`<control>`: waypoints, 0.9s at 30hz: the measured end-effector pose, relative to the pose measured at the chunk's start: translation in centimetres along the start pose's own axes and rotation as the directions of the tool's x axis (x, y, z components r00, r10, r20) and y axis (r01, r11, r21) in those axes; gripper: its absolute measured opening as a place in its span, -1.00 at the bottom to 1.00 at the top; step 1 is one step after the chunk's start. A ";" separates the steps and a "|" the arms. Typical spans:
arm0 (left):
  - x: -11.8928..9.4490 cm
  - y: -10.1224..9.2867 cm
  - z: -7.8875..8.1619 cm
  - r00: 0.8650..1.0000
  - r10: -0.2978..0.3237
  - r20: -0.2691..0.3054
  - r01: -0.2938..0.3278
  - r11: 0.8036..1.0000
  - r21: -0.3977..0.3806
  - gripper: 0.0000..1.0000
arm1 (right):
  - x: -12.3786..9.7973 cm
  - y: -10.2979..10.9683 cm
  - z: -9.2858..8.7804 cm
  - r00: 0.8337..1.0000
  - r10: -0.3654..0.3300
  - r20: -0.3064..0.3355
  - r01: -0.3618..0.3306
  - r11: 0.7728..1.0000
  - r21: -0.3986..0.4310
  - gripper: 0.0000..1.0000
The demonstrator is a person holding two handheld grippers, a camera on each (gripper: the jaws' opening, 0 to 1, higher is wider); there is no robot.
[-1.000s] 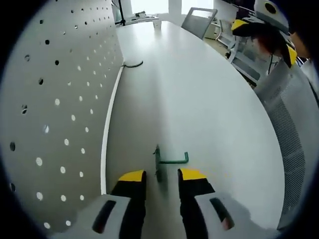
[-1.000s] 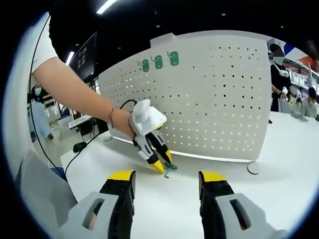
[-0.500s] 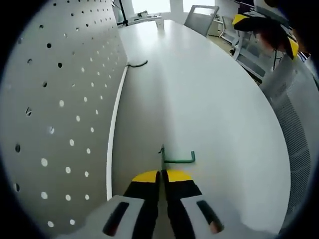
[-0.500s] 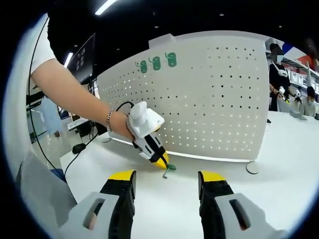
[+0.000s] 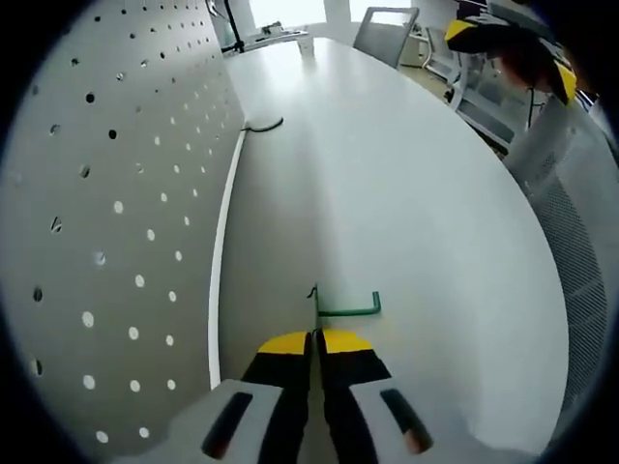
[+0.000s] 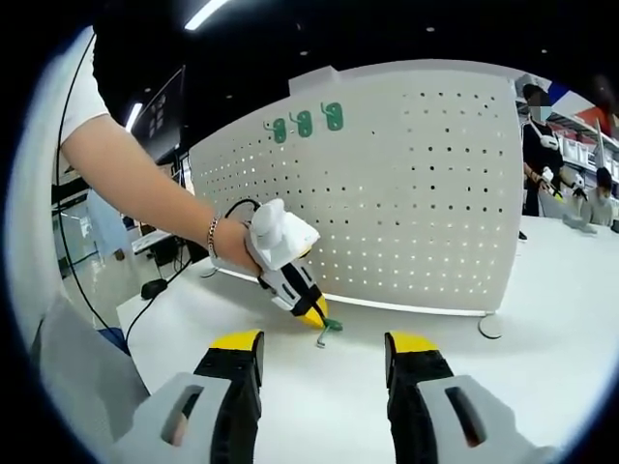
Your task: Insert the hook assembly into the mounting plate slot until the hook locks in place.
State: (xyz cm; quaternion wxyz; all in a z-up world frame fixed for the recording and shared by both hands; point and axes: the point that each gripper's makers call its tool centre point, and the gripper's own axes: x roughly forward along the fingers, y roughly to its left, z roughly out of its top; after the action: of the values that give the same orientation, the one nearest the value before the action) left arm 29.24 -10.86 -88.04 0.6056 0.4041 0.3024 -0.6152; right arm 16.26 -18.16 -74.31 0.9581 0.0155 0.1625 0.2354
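The left gripper (image 5: 312, 340) has its jaws closed on the small green metal hook (image 5: 340, 309), which lies on the white counter (image 5: 406, 184). The right gripper (image 6: 324, 353) hovers with jaws open. Lifting and inserting into the white perforated mounting plate (image 6: 416, 184) remain.

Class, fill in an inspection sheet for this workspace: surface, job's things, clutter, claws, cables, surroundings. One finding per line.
Surface: white table, bare around the work.
Job's things: green hook on the table; white pegboard upright, three green hooks near its top edge.
Clutter: nothing seen.
Claws: left claw shut on the hook; right claw open, holding nothing.
Cables: dark cable at the pegboard's foot.
Surroundings: chair past the table; people in the background.
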 end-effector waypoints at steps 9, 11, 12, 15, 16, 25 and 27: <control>-0.3 0.7 0.7 0.998 0.036 0.055 -0.033 0.998 -0.053 -0.94 | 0.0 -0.1 0.0 1.000 -0.003 0.001 0.003 1.000 0.002 -0.03; -0.7 0.8 0.6 0.998 0.043 0.049 -0.041 0.998 -0.044 -0.94 | 0.0 -0.1 0.0 1.000 -0.003 0.000 0.003 1.000 0.002 -0.03; -0.8 0.9 0.7 0.997 0.047 0.054 -0.045 0.998 -0.044 -0.94 | 0.0 -0.1 0.0 1.000 -0.002 0.001 0.002 1.000 0.001 -0.03; -1.5 1.1 1.3 0.993 0.063 0.099 -0.056 0.996 -0.075 -0.94 | 0.0 -0.1 0.0 1.000 -0.003 0.001 0.003 1.000 0.002 -0.03; -1.6 1.1 1.3 0.992 0.067 0.106 -0.059 0.995 -0.077 -0.94 | 0.0 -0.1 0.0 1.000 -0.003 0.003 0.003 1.000 0.005 -0.03; -3.4 1.0 2.0 0.976 0.113 0.187 -0.093 0.989 -0.112 -0.94 | 0.0 0.0 0.2 1.000 0.001 0.007 -0.001 1.000 -0.001 -0.02; -3.8 1.0 2.4 0.970 0.123 0.210 -0.099 0.988 -0.122 -0.94 | 0.0 0.0 0.2 1.000 0.004 0.008 -0.004 1.000 -0.004 -0.02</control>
State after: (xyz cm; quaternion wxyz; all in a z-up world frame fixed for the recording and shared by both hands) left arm 29.67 -11.06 -83.44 0.6900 0.3164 0.2450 -0.6031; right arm 16.33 -18.11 -74.12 0.9583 0.0147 0.1582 0.2373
